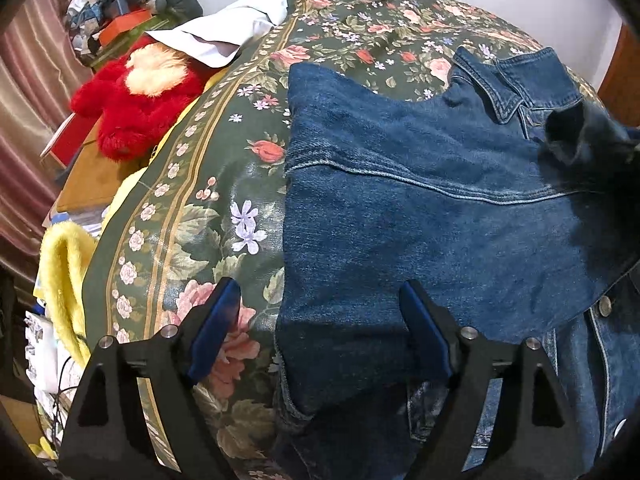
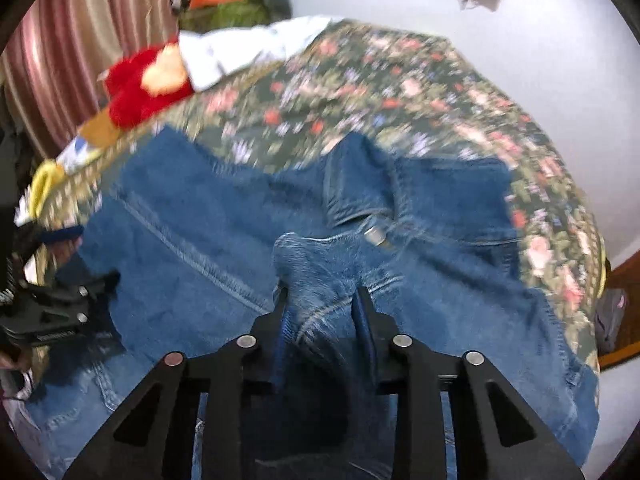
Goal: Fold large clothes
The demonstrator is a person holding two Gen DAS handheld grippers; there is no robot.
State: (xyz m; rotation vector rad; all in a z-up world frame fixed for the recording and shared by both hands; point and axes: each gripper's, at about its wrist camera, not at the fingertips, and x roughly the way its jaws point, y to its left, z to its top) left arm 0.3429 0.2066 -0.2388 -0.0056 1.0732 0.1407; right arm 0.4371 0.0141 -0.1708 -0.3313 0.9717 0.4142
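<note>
A blue denim jacket [image 1: 420,208] lies on a floral bedspread [image 1: 192,208], collar at the far right, part of it folded over itself. My left gripper [image 1: 320,320] is open and empty, straddling the jacket's left edge just above the cloth. In the right wrist view my right gripper [image 2: 322,304] is shut on a bunched fold of the denim jacket [image 2: 200,216] and holds it lifted over the body of the jacket. The left gripper also shows in the right wrist view [image 2: 60,272], at the left edge. That view is motion-blurred.
A red plush toy [image 1: 132,92] and a white pillow [image 1: 228,28] lie at the bed's far left. A yellow fuzzy cloth [image 1: 64,276] hangs off the left side. Clutter [image 1: 116,12] is piled against a striped curtain [image 1: 28,80]. A white wall [image 2: 540,60] stands behind.
</note>
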